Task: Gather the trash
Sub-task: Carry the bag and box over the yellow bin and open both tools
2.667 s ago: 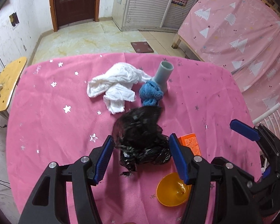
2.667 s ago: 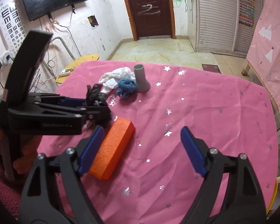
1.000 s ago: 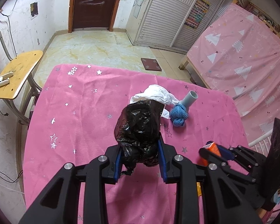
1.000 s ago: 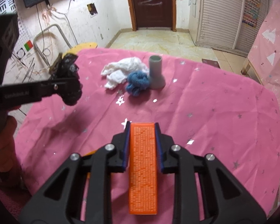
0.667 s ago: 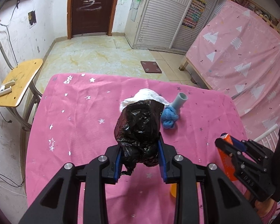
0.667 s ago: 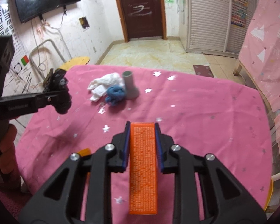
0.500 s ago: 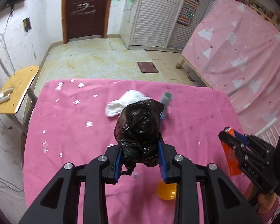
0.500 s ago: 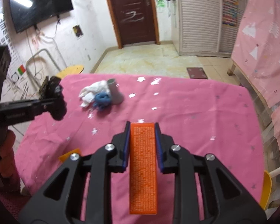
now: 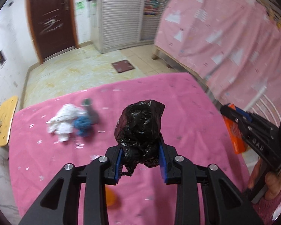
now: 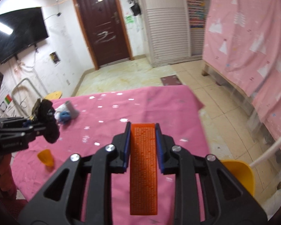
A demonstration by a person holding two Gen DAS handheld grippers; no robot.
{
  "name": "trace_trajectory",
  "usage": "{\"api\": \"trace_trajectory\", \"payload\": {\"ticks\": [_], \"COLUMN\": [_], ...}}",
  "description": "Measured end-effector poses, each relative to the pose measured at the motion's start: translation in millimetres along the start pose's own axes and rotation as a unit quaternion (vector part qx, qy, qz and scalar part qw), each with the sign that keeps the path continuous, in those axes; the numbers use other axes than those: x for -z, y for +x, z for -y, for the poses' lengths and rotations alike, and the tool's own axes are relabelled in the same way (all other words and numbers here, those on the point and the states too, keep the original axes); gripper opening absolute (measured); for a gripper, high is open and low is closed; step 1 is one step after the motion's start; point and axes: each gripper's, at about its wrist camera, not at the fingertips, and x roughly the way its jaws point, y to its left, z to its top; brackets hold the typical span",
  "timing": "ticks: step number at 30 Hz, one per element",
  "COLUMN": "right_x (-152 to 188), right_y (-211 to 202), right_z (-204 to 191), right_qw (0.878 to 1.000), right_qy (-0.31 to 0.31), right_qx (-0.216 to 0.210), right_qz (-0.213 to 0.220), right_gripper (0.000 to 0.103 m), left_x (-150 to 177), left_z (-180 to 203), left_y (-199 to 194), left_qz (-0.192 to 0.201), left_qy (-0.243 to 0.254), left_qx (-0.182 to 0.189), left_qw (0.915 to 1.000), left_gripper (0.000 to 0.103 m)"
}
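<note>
Jaws of left gripper (image 9: 141,161) around black bag (image 9: 139,129), right gripper (image 10: 142,146) around orange block (image 10: 143,170).

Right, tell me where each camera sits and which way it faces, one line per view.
Left wrist: on the left gripper, looking along its fingers over the pink table toward the door; it grips a black bag; the right gripper and hand show at right.
Right wrist: on the right gripper, facing the door; it grips an orange block; the left gripper shows at left.
Shared: table, white tissue, blue cloth, grey tube.
</note>
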Motion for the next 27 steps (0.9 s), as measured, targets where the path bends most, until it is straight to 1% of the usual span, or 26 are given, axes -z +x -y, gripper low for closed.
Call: {"api": "trace_trajectory", "payload": {"ticks": [6,11,15,23,27], "right_x": [16,30,42,66,73], "right_y": [-22,-35,-42,-48,-46], "right_z": [55,89,115,152,163], "right_qw": [0.998,0.996,0.993,0.989,0.987], "right_qy": [0.044,0.072,0.093,0.123,0.133], "right_qx": [0.034,0.053,0.068,0.083,0.085], "right_qz": [0.012,0.019,0.02,0.014,0.008], "right_gripper": [0.023,0.023,0.023,0.023,0.023], "left_x": [-1,0,1,3,4], "left_z": [62,108,143,190,206], "left_y": [12,21,31,42,48], "left_qz": [-0.017,-0.029,-0.05,-0.067,-0.076], "left_qy": [0.06,0.105,0.133,0.172,0.182], "left_qx": [0.016,0.025,0.036,0.045,0.05], "left_qw": [0.9979,0.9938,0.9891,0.9818,0.979], "left_gripper": [0.024,0.024,0.024,0.024,0.024]}}
